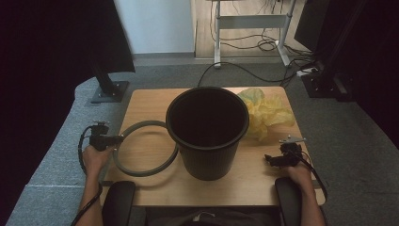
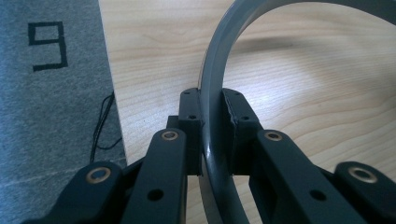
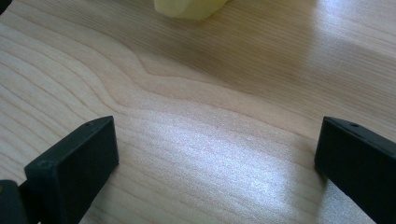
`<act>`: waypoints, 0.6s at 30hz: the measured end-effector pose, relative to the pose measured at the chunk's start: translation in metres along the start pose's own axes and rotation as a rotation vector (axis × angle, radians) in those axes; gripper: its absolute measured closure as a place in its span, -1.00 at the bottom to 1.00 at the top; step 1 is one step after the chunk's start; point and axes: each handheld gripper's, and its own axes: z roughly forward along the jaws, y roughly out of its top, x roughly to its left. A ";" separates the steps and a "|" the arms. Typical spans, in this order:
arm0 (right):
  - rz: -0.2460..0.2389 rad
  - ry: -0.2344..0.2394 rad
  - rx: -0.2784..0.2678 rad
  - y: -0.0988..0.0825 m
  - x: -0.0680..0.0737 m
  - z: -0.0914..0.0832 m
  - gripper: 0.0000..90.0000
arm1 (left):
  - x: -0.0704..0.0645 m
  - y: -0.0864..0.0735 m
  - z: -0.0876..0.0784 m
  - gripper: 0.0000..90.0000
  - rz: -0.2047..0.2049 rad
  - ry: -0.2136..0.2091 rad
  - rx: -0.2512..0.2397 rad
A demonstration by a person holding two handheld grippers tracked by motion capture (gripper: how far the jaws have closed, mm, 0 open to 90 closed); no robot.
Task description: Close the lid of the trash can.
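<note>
Now our left gripper [image 2: 212, 121] pinches the grey ring [image 2: 219, 70] between its fingers; our right gripper [image 3: 217, 154] gapes wide over bare table [image 3: 196, 112], holding nothing.

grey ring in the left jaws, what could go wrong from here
1. The left gripper pinches only the thin edge of the grey ring, so the ring could twist or slip out.
2. The ring's far side sits against the black bin; lifting or swinging it might nudge or tip the bin toward the yellow bag.
</note>
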 end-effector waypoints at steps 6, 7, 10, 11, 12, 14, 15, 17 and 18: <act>0.001 -0.001 0.000 0.000 0.000 0.000 -1.00 | 0.001 0.007 -0.013 0.76 -0.008 -0.007 -0.004; 0.000 0.000 -0.001 0.000 0.000 0.000 -1.00 | 0.001 0.008 -0.016 0.76 -0.008 -0.009 -0.005; 0.000 -0.001 0.000 0.000 0.000 0.000 -1.00 | 0.001 0.012 -0.022 0.76 -0.015 -0.013 -0.007; 0.000 -0.001 0.000 0.000 0.000 0.000 -1.00 | 0.001 0.013 -0.025 0.76 -0.016 -0.016 -0.009; -0.001 -0.001 0.000 0.000 0.000 0.000 -1.00 | 0.000 0.014 -0.027 0.76 -0.015 -0.014 -0.006; -0.001 -0.001 0.000 0.000 0.000 0.000 -1.00 | 0.000 0.016 -0.031 0.76 -0.018 -0.015 -0.005; -0.001 -0.001 0.000 0.000 0.000 0.000 -1.00 | 0.000 0.018 -0.034 0.76 -0.018 -0.014 -0.006; -0.001 -0.001 0.000 0.000 0.000 0.000 -1.00 | -0.001 0.021 -0.039 0.76 -0.017 -0.012 -0.003; -0.001 -0.001 0.000 0.000 0.000 0.000 -1.00 | -0.002 0.022 -0.042 0.76 -0.015 -0.013 -0.004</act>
